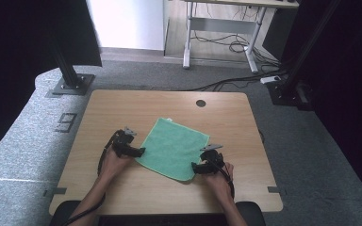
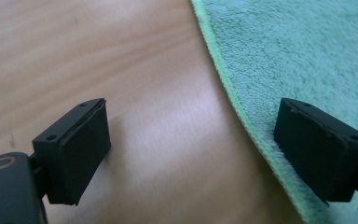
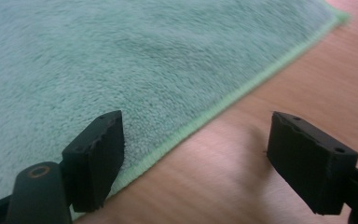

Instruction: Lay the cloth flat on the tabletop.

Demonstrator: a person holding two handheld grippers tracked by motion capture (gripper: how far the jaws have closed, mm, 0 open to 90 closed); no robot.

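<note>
A green cloth (image 1: 174, 148) lies flat and turned diagonally on the wooden table (image 1: 122, 103). My left gripper (image 1: 139, 152) is at the cloth's left corner, open, its jaws straddling the hemmed edge: one over bare wood, the other over the cloth (image 2: 298, 56). At the near right corner my right gripper (image 1: 195, 167) also stands open across the edge, with one jaw above the cloth (image 3: 121, 60) and one above the wood. Nothing is held between either pair of jaws.
A round cable hole (image 1: 201, 103) sits near the table's far edge. Grey carpet surrounds the table, with black stand bases (image 1: 70, 84) at the far left and far right, and a desk frame with cables (image 1: 226, 44) beyond.
</note>
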